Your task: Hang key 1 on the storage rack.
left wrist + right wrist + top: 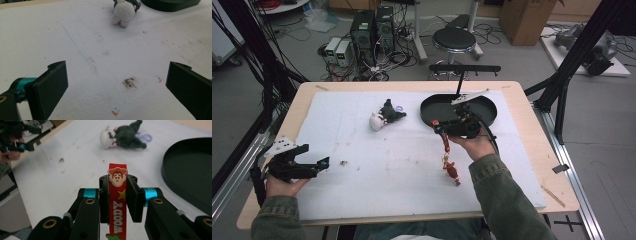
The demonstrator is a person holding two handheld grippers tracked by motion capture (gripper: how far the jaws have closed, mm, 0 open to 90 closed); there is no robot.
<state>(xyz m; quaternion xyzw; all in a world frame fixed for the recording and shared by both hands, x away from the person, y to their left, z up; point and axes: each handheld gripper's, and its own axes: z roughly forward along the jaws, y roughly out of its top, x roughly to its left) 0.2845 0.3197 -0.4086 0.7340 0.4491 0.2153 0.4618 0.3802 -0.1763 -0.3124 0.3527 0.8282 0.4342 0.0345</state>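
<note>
My right gripper (pixel 438 127) (pixel 117 192) is shut on a red Woody strap (pixel 117 202), whose cartoon head sticks up between the jaws. In the high view the strap (pixel 446 145) hangs down from the jaws to a small red figure (pixel 453 171) near the mat. The gripper is held above the mat, just in front of the black oval tray (pixel 484 117) (pixel 190 170). A grey and white plush toy (pixel 384 116) (pixel 122 136) (pixel 124 11) lies on the mat left of the tray. My left gripper (pixel 319 165) (pixel 116 87) rests open at the mat's left edge, with nothing between its jaws.
A white mat (pixel 362 165) covers the wooden table (pixel 532 145). A small dark smudge (pixel 344 163) (pixel 129 82) marks the mat near the left gripper. A black stand (pixel 462 70) rises behind the tray. Beyond the table are a stool (pixel 454 39) and computers (pixel 372 30).
</note>
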